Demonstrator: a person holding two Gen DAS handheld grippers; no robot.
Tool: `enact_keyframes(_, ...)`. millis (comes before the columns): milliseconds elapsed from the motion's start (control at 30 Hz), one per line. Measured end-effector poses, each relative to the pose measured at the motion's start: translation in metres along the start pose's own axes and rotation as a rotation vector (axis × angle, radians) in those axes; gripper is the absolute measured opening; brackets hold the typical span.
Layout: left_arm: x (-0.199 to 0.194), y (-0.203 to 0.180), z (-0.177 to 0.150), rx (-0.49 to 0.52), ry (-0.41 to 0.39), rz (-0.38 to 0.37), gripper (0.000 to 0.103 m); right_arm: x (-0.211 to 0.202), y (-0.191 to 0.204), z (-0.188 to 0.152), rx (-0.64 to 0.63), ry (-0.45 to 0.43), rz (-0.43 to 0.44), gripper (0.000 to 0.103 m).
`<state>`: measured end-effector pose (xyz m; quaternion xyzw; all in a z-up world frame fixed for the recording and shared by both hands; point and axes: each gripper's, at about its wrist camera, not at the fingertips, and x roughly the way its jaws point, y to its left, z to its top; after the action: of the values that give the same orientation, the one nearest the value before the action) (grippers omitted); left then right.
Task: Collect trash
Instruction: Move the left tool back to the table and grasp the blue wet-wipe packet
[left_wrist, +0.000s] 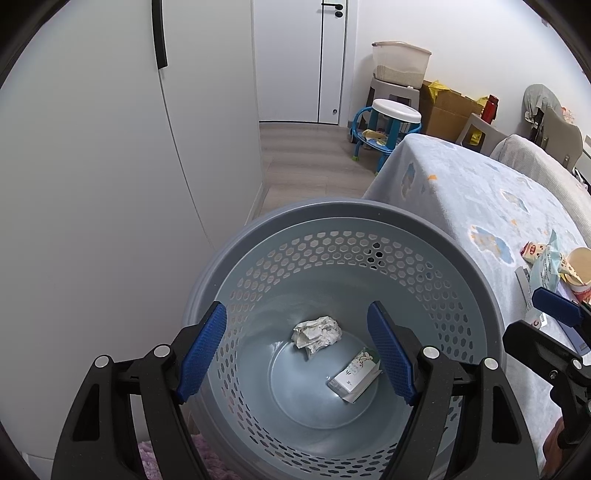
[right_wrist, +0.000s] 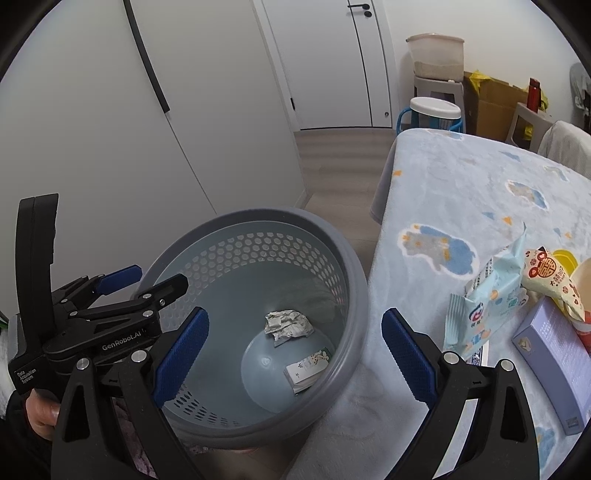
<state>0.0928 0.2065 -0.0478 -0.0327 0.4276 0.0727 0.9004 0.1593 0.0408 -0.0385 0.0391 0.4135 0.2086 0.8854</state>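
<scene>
A grey perforated bin (left_wrist: 258, 225) stands on the floor beside the table. At its bottom lie a crumpled paper ball (left_wrist: 317, 334) and a small white-and-green carton (left_wrist: 354, 376). My left gripper (left_wrist: 297, 310) hangs open over the bin mouth with nothing between its blue pads. My right gripper (right_wrist: 295, 354) is open and empty above the bin rim (right_wrist: 347, 280) and the table edge. On the table to its right lie a light blue wrapper (right_wrist: 487, 299), a cream snack packet (right_wrist: 550, 284), a purple box (right_wrist: 554, 354) and a paper cup (right_wrist: 583, 288). The left gripper (right_wrist: 147, 280) shows at the left.
The table wears a pale blue fleece cloth (right_wrist: 461, 192) that hangs over its edge. White cabinet doors (left_wrist: 110, 184) stand left of the bin. A blue-legged stool (left_wrist: 395, 114), a cardboard box (left_wrist: 447, 110) and a storage tub (left_wrist: 400, 62) sit at the far wall. A hand (right_wrist: 40, 410) holds the left gripper.
</scene>
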Motion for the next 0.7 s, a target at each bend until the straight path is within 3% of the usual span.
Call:
enact_keyframes(400, -0.012, -0.012, -0.007, 0.033, -0.027, 0.013, 0.076, -0.026, -0.014, -0.015, 0.03, -0.006, -0.039, 0.093)
enact_keyframes(700, -0.019, -0.013, -0.018, 0.017, -0.009, 0.013, 0.076, -0.061, -0.053, -0.038, 0.082, -0.02, -0.115, 0.093)
